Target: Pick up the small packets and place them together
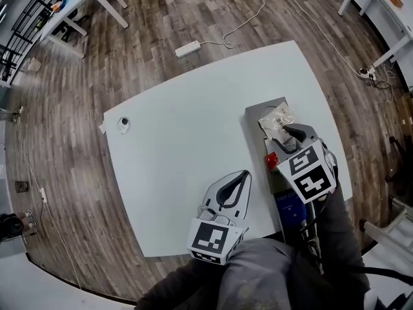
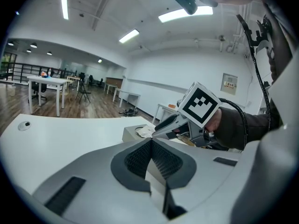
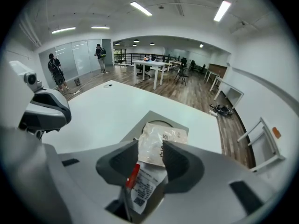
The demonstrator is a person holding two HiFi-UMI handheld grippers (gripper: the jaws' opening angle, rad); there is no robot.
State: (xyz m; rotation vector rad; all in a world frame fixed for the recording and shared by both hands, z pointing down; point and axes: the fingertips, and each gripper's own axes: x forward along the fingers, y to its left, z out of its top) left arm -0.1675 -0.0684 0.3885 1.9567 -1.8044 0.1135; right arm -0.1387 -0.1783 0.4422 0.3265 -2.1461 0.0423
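A grey tray (image 1: pixel 257 117) lies at the right of the white table (image 1: pixel 187 147). On its far end rests a crinkled clear packet (image 1: pixel 278 119), also seen as a pale packet (image 3: pixel 161 141) in the right gripper view. My right gripper (image 1: pixel 284 136) hangs over the tray, open. A second packet with a red edge and a white label (image 3: pixel 142 185) lies between its jaws without being pressed. My left gripper (image 1: pixel 243 175) is low over the table's near side, shut and empty; its pads (image 2: pixel 140 160) meet. It points toward the tray (image 2: pixel 131 133) and the right gripper (image 2: pixel 161 124).
A round cable grommet (image 1: pixel 123 124) sits at the table's left. Something blue (image 1: pixel 288 206) lies at the tray's near end. A power strip (image 1: pixel 188 48) and cables lie on the wooden floor, with other white tables (image 1: pixel 80 2) around.
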